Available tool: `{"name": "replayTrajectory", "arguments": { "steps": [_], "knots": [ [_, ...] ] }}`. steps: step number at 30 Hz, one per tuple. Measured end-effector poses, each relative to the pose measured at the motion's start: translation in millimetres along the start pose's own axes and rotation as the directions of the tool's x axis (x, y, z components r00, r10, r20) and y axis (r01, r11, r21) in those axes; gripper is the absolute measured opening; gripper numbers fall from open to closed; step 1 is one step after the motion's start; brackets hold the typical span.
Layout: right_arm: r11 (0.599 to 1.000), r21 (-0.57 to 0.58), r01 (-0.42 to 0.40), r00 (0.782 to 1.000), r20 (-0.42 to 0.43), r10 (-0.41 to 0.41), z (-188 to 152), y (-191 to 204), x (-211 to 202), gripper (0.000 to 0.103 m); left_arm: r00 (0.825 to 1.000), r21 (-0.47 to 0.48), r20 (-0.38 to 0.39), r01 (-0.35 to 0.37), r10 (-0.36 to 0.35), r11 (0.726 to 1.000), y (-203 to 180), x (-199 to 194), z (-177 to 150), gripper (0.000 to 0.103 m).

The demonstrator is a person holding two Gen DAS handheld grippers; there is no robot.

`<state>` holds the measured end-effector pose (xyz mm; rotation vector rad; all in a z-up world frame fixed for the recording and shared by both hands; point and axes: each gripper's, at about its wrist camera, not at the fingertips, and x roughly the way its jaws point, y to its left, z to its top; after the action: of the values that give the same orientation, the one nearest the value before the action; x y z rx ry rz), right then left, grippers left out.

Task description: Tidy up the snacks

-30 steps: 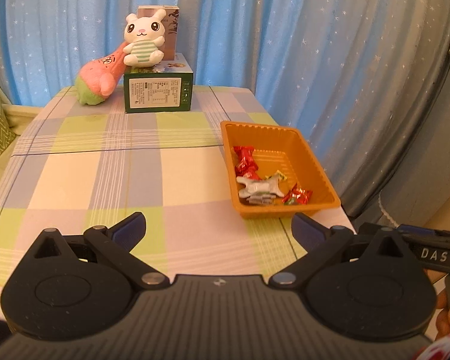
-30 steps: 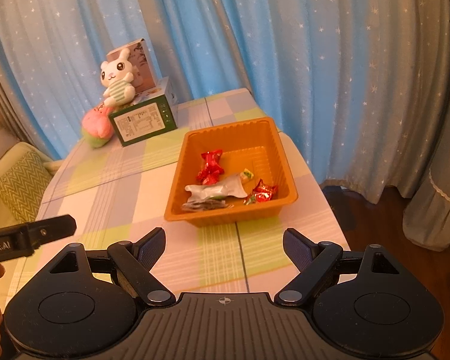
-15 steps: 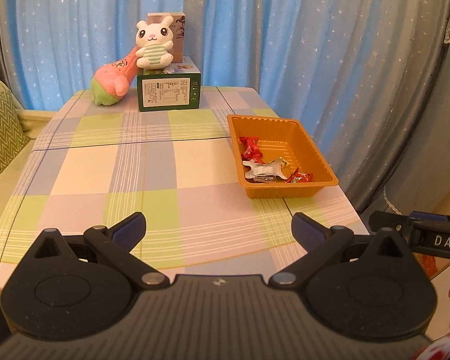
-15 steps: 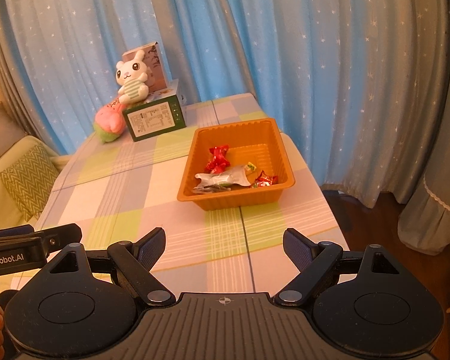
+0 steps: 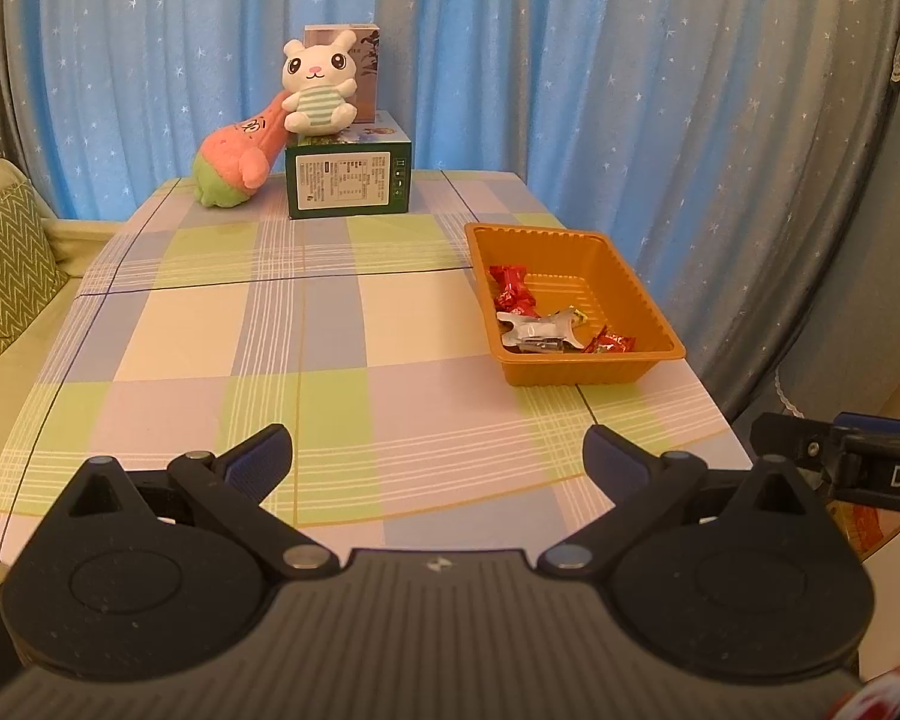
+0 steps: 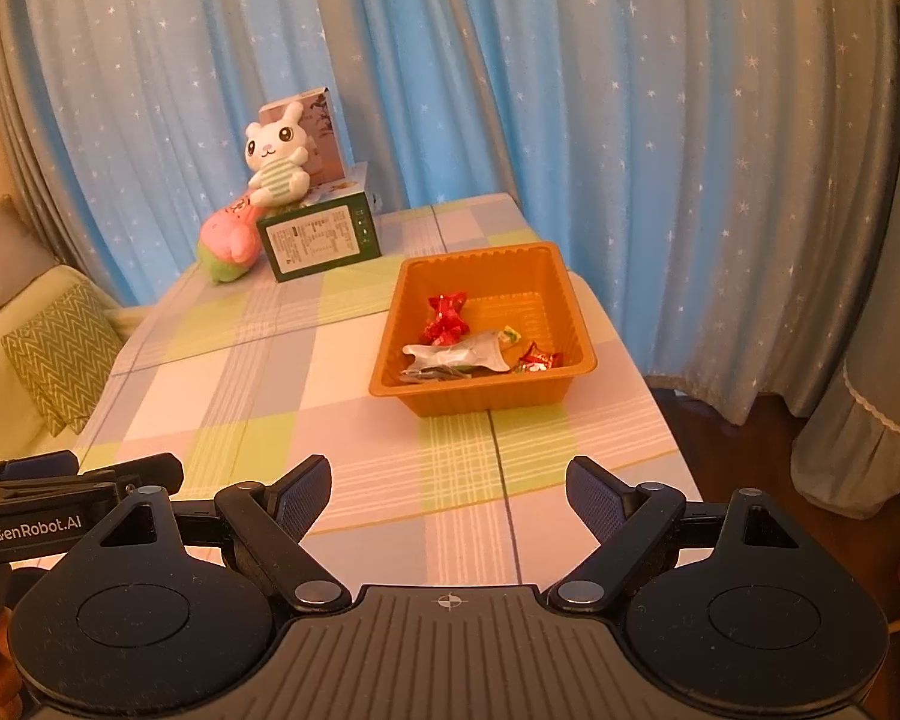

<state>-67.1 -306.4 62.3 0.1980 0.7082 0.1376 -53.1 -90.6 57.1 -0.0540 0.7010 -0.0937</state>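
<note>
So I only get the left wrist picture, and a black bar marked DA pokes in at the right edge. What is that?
Observer: That is the right gripper. Its own camera shows both fingers spread wide with nothing between them.
Operator: Does that camera catch my side too?
Observer: Yes. The left gripper shows side-on at its left edge, with a label reading GenRobot.AI.
Operator: And further right, past what I see?
Observer: Dark wooden floor under the curtain hem, right of the table.
</note>
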Motion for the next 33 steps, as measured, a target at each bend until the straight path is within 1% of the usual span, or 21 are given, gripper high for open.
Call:
{"name": "replayTrajectory", "arguments": {
  "steps": [14,33],
  "knots": [
    [1.000,0.003,0.003,1.000,0.002,-0.003,-1.7,1.4,1.1,0.085,1.000,0.000,0.001,0.015,-0.015,1.000,-1.8,1.2,-2.6,0.102],
    [1.000,0.000,-0.002,1.000,-0.002,0.002,-2.2,2.9,1.4,0.085,1.000,-0.002,0.002,0.016,-0.016,1.000,-3.8,1.0,-1.9,0.102]
  ]
}}
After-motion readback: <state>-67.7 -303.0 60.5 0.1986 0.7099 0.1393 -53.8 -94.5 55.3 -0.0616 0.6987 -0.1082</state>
